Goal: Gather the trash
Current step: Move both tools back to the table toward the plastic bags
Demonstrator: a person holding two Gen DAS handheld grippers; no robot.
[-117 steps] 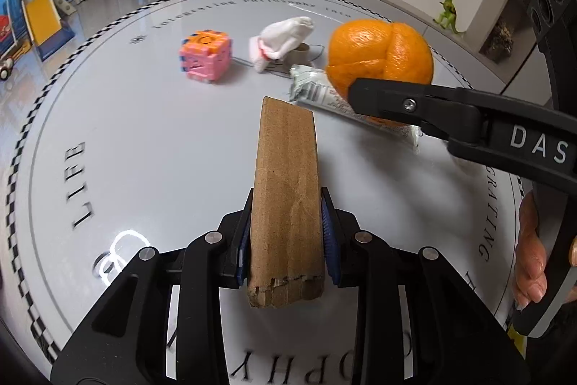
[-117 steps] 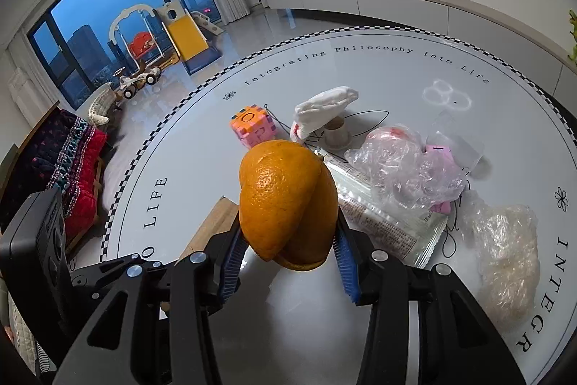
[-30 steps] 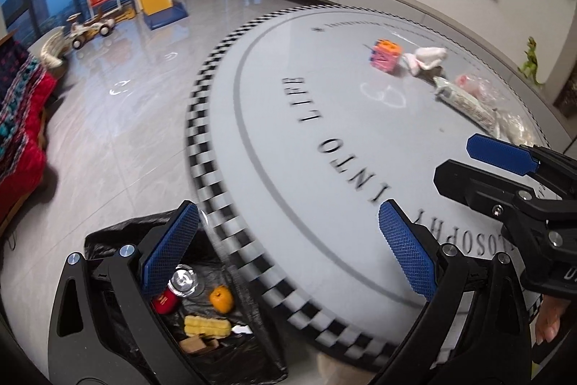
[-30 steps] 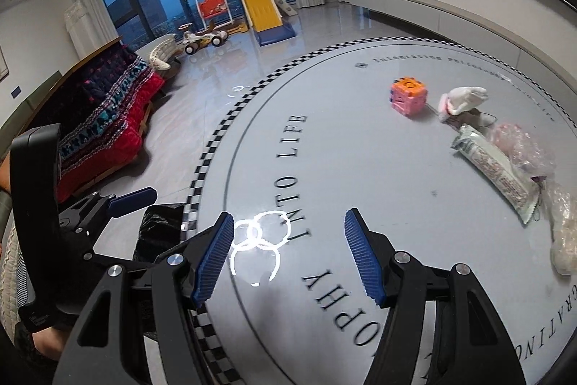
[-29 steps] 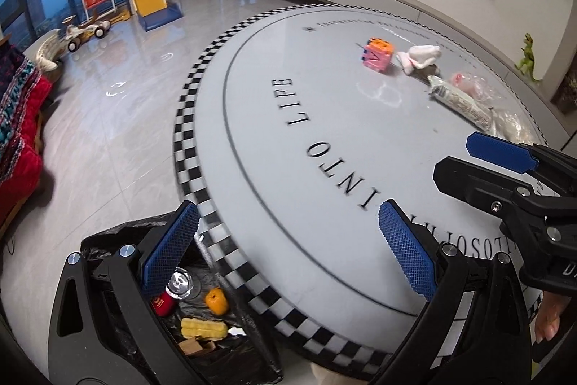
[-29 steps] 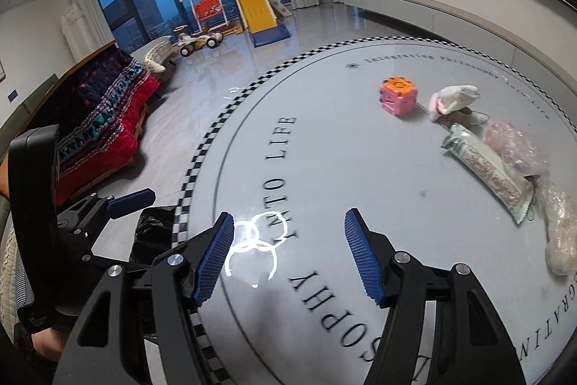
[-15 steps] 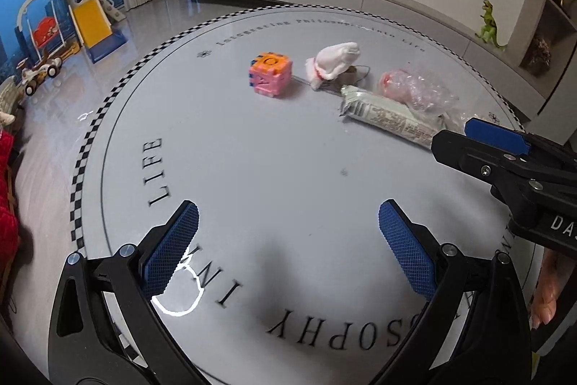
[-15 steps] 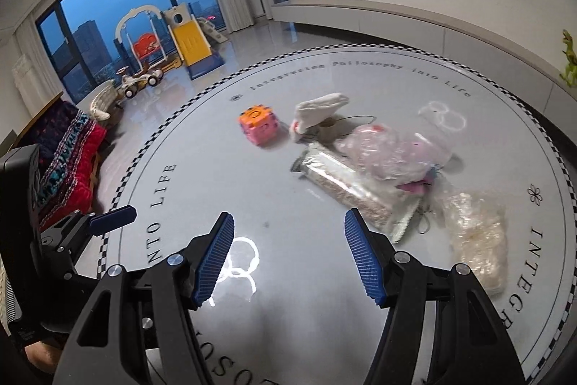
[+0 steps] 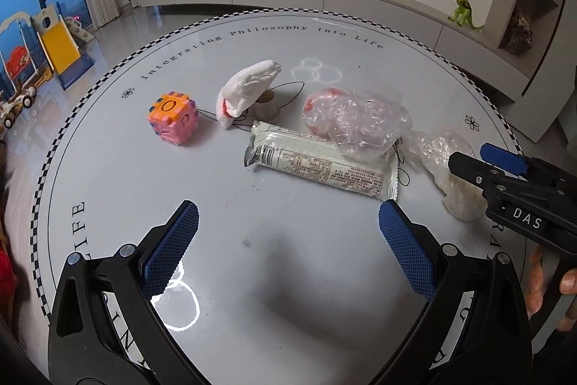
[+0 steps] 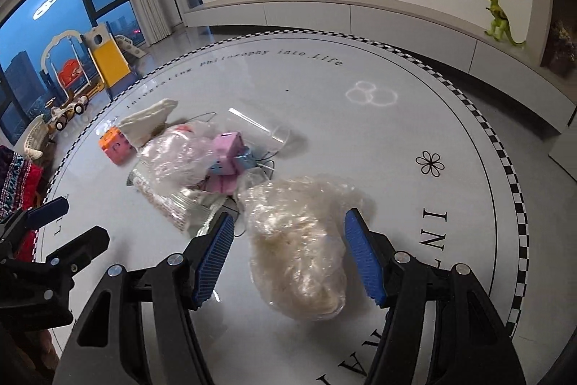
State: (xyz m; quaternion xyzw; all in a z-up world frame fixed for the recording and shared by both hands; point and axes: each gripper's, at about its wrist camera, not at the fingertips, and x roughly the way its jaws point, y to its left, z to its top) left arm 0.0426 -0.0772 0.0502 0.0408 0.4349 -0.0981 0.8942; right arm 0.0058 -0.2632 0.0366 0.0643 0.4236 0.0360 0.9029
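Note:
On the round white table (image 9: 108,168) lie a long printed snack wrapper (image 9: 321,163), a crumpled clear plastic bag with red inside (image 9: 355,119), a white crumpled tissue (image 9: 249,89) and a clear bag of pale stuff (image 9: 450,168). My left gripper (image 9: 288,240) is open and empty, just short of the wrapper. My right gripper (image 10: 288,251) is open, with its fingers on either side of the pale bag (image 10: 299,248); the wrapper (image 10: 169,204) and the red-filled bag (image 10: 176,157) lie to its left.
An orange-pink toy cube (image 9: 173,123) stands left of the tissue. A pink and blue block toy (image 10: 229,161) and a clear plastic sheet (image 10: 259,128) lie behind the bags. A small roll (image 9: 267,107) sits under the tissue. The right gripper also shows in the left wrist view (image 9: 512,183).
Both grippers were shut on cardboard and an orange, then hung open over a black trash bag beside the table. They have swung back over the table and closer to the remaining trash.

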